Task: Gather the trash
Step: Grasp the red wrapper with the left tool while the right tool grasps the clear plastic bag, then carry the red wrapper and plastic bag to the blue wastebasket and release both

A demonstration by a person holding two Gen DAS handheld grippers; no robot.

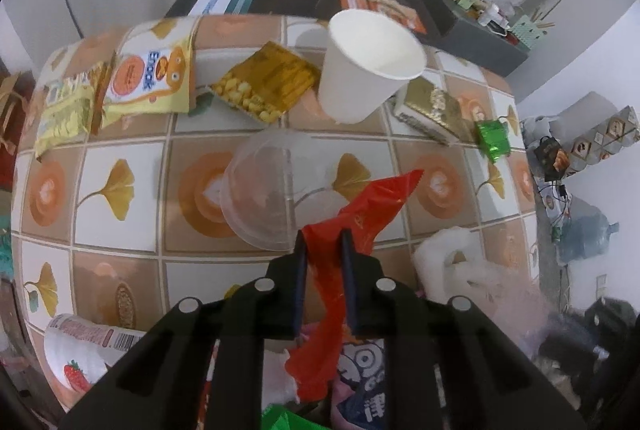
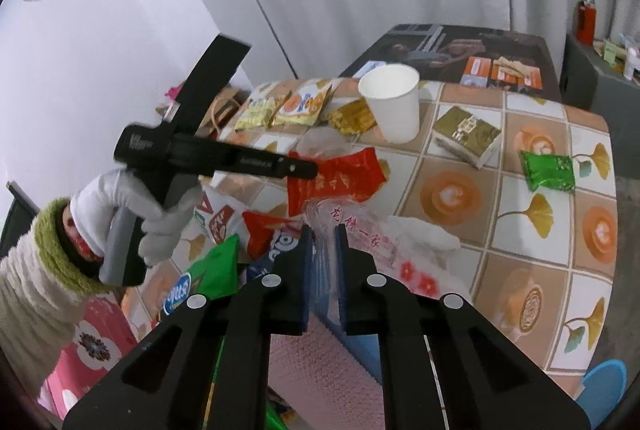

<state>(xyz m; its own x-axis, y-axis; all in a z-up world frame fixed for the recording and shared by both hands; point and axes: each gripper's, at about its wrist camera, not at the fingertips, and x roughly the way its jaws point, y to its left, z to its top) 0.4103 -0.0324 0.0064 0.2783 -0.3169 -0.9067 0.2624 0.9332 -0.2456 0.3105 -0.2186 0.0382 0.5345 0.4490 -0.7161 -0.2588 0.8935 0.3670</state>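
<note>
In the left wrist view my left gripper (image 1: 323, 242) is shut on a red snack wrapper (image 1: 376, 206) that hangs crumpled between its pads, above the tiled table (image 1: 120, 270). From the right wrist view the same gripper (image 2: 313, 168) reaches in from the left, held by a white-gloved hand (image 2: 140, 214), with the red wrapper (image 2: 340, 178) at its tip. My right gripper (image 2: 323, 229) is shut on the edge of a translucent plastic bag (image 2: 372, 242) printed with red characters. That bag (image 1: 460, 270) lies at the table's near right and holds several wrappers.
A white paper cup (image 1: 368, 66) stands at the far side, with a clear plastic lid (image 1: 264, 190) nearer. Yellow snack bags (image 1: 148, 78), gold packets (image 1: 264, 82), a gold box (image 2: 468, 134) and a green wrapper (image 2: 548, 166) lie on the table. A dark cabinet (image 2: 480, 46) stands behind.
</note>
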